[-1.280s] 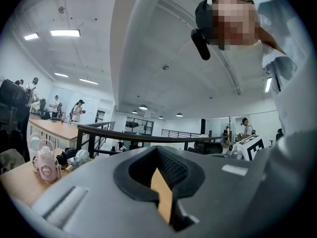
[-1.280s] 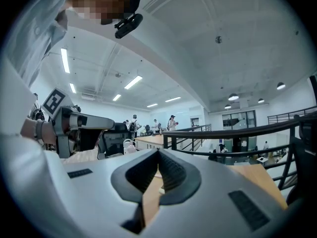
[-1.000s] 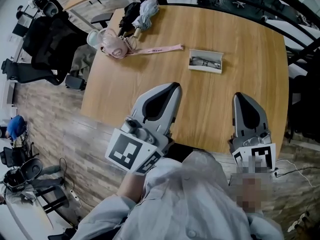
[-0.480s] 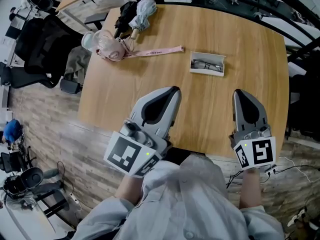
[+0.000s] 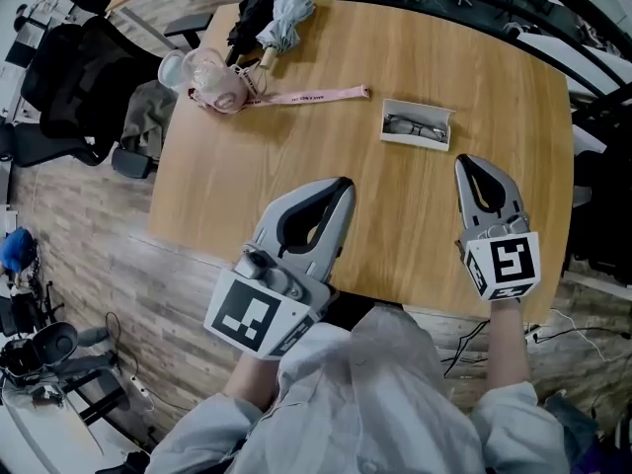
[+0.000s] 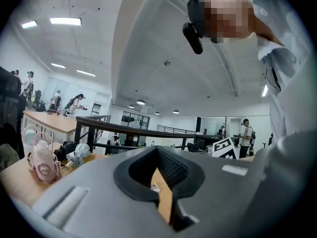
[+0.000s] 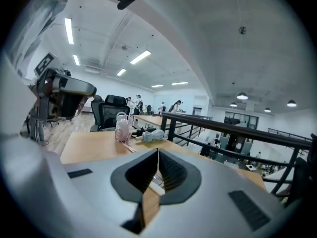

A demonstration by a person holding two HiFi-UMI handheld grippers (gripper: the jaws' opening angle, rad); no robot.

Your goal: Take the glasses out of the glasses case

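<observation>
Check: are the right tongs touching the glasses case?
Apart. The head view shows bare table between the right tongs and the glasses case.

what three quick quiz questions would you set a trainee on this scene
1. True or false: the glasses lie inside the open glasses case.
2. Which gripper is nearer the case? A) left gripper B) right gripper
3. Fill in: both grippers' jaws are ___, holding nothing.
Key: 1 true; 2 B; 3 shut.
</observation>
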